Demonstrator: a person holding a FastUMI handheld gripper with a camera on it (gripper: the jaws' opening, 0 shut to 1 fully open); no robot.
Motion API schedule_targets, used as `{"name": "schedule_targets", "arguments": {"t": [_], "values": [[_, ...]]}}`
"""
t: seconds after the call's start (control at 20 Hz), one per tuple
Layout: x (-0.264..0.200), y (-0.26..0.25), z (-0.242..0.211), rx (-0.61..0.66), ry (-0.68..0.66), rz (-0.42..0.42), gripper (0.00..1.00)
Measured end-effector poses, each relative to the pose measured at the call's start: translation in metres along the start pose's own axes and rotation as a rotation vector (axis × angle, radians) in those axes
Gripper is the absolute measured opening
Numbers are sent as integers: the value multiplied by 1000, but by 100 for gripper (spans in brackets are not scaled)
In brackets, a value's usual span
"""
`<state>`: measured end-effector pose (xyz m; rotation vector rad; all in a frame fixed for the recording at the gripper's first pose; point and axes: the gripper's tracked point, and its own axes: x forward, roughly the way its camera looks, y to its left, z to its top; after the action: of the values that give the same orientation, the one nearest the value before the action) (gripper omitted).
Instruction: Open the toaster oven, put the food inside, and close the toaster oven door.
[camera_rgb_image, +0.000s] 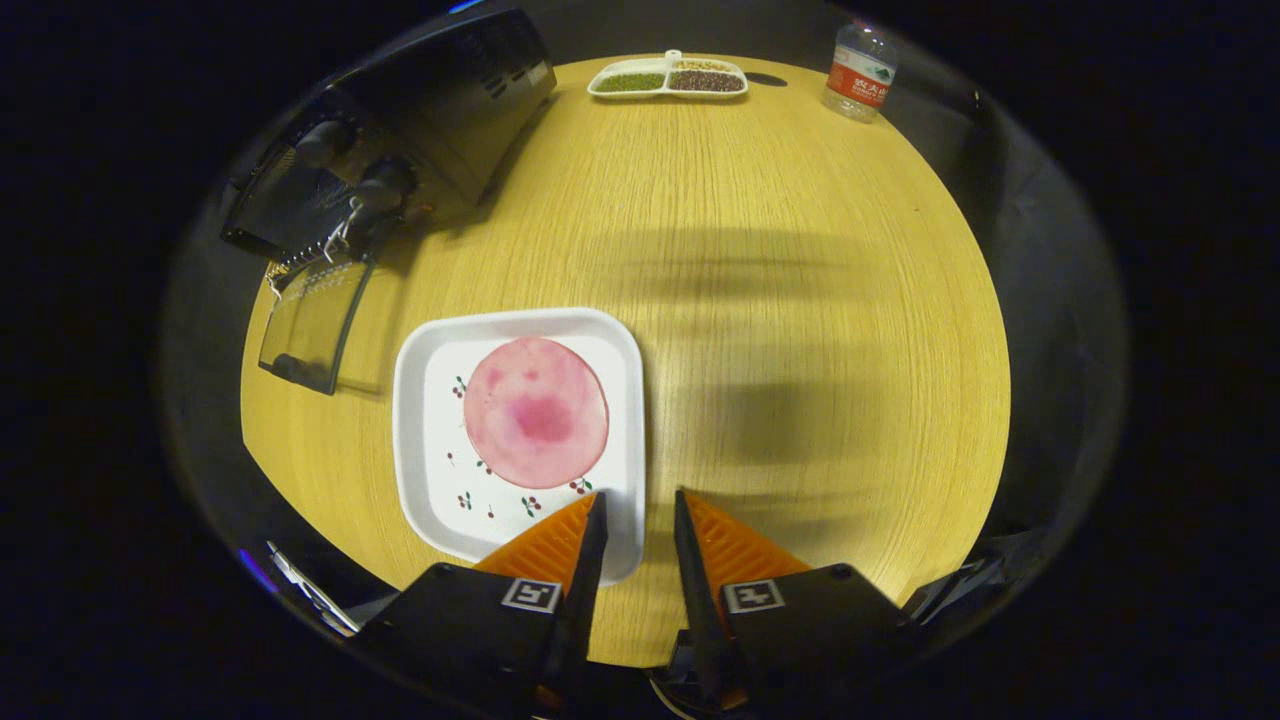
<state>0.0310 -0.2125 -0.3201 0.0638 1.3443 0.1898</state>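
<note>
A black toaster oven (420, 130) stands at the far left of the round wooden table (780, 300), its glass door (315, 325) folded down flat and open. A round pink slice of food (536, 412) lies on a white square plate (430, 480) with small cherry prints, just ahead of my fingers and a little to their left. My gripper (640, 505) hovers above the plate's near right corner. Its fingers stand a narrow gap apart with nothing between them; the left fingertip (597, 510) overlaps the plate's rim.
A white divided dish (668, 80) of green and dark beans sits at the table's far edge. A plastic water bottle (858, 72) stands to its right. Bare wood stretches to the right of the plate.
</note>
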Motion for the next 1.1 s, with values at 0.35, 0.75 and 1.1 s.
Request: {"name": "schedule_targets", "arguments": {"t": [0.35, 0.75, 1.1], "values": [[1, 6, -2, 49, 31, 77, 7], [0, 10, -11, 171, -2, 223, 2], [-30, 18, -19, 320, -106, 285, 2]]}}
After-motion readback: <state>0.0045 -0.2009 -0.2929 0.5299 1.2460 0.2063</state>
